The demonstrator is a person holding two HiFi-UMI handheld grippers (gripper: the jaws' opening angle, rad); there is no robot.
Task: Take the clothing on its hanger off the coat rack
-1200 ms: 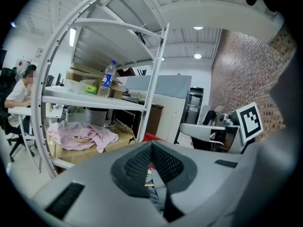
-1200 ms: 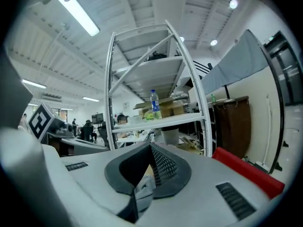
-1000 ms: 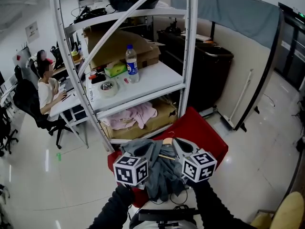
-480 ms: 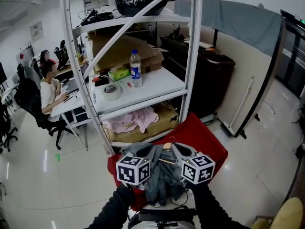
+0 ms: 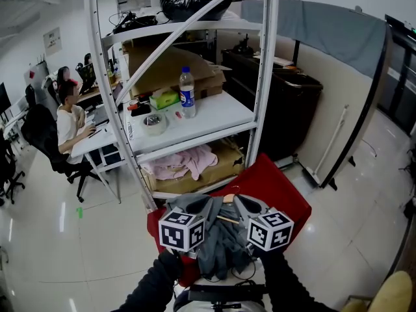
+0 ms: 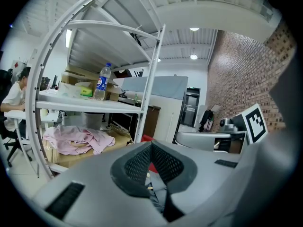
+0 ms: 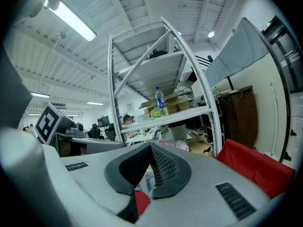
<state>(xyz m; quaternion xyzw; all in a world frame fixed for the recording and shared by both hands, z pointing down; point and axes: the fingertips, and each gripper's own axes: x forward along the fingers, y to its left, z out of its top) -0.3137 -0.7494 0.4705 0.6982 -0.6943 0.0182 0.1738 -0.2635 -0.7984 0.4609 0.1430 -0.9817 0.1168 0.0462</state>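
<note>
Head view: left gripper (image 5: 207,205) and right gripper (image 5: 238,202) seemingly unmoved over clothing (image 5: 221,240).

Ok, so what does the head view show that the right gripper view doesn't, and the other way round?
Only the head view: the tape roll on the shelf, the person's dark sleeves, and the grey clothing seen whole. Only the right gripper view: the right gripper with its jaws closed tip to tip, plus the ceiling strip light. Both: the white rack, the bottle, the red surface and the seated person.
</note>
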